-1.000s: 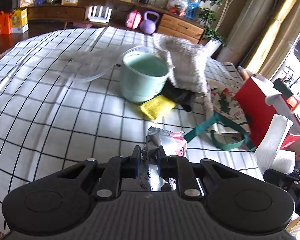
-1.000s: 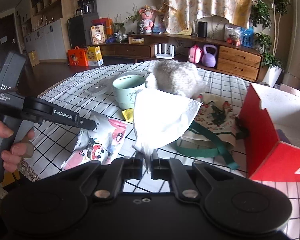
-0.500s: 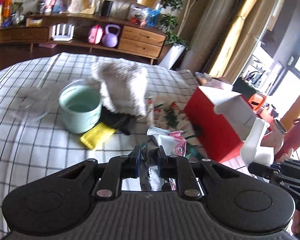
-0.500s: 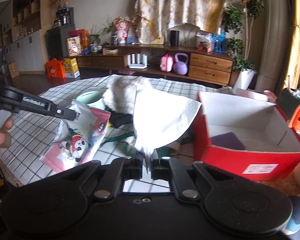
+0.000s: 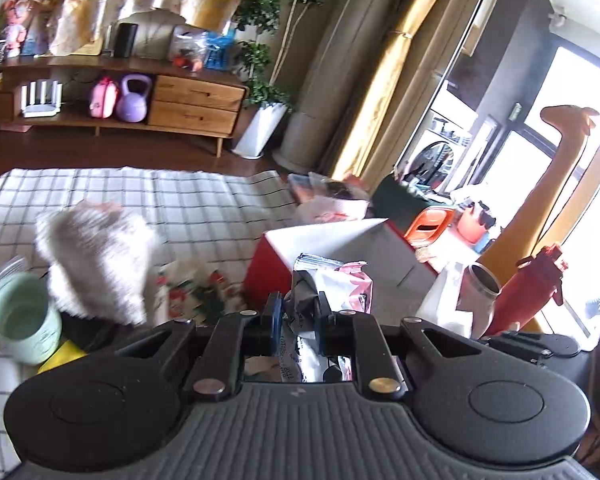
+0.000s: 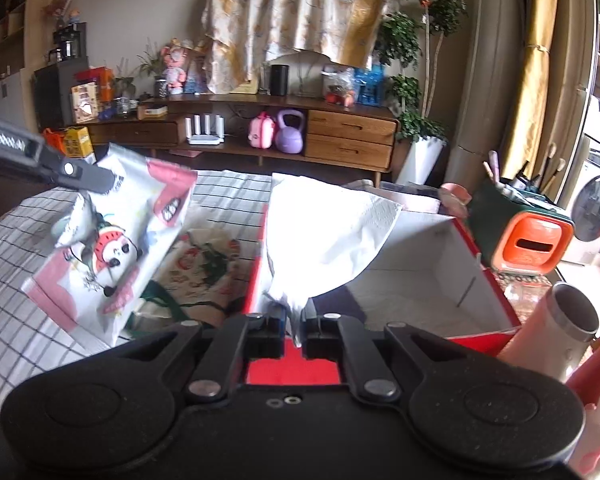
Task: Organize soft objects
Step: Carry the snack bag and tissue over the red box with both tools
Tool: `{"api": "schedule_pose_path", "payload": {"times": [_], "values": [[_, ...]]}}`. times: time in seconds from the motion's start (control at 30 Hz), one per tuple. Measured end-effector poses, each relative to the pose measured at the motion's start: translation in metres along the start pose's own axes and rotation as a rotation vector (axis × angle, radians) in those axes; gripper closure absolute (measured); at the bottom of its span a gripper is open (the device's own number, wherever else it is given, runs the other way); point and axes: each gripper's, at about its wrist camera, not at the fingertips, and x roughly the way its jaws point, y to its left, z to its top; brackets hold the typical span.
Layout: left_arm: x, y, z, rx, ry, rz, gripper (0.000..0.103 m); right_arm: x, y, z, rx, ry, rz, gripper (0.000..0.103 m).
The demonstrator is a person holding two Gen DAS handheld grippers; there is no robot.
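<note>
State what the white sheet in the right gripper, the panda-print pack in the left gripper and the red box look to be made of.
White sheet: tissue paper, matte, with faint embossed dots and soft folds. Panda-print pack: thin plastic film, probably; printed, slightly glossy, crinkled where the left gripper pinches it. Red box: cardboard, probably; stiff flat walls, red outside, plain white inside. The right gripper pinches the sheet's lower end.

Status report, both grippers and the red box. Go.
Left gripper shut on panda tissue pack, held up. Right gripper shut on white tissue, above red box. Box open, nothing blocking it.
</note>
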Motion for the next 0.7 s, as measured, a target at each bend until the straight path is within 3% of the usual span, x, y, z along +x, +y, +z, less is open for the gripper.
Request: {"api": "schedule_pose_path", "payload": {"times": [0.13,0.4,0.7], "values": [[0.024,-0.023,0.02,0.018,-0.007,-0.037,0.088,0.016,-0.024,-0.001,0.026,0.025,-0.038,0.096],[0.087,-0.051,0.051,0.024,-0.024,-0.023,0.088,0.05,-0.061,0.0,0.062,0.073,-0.104,0.096],[0.16,-0.057,0.054,-0.007,0.027,-0.021,0.088,0.095,-0.09,0.002,0.081,0.153,-0.14,0.096]]}}
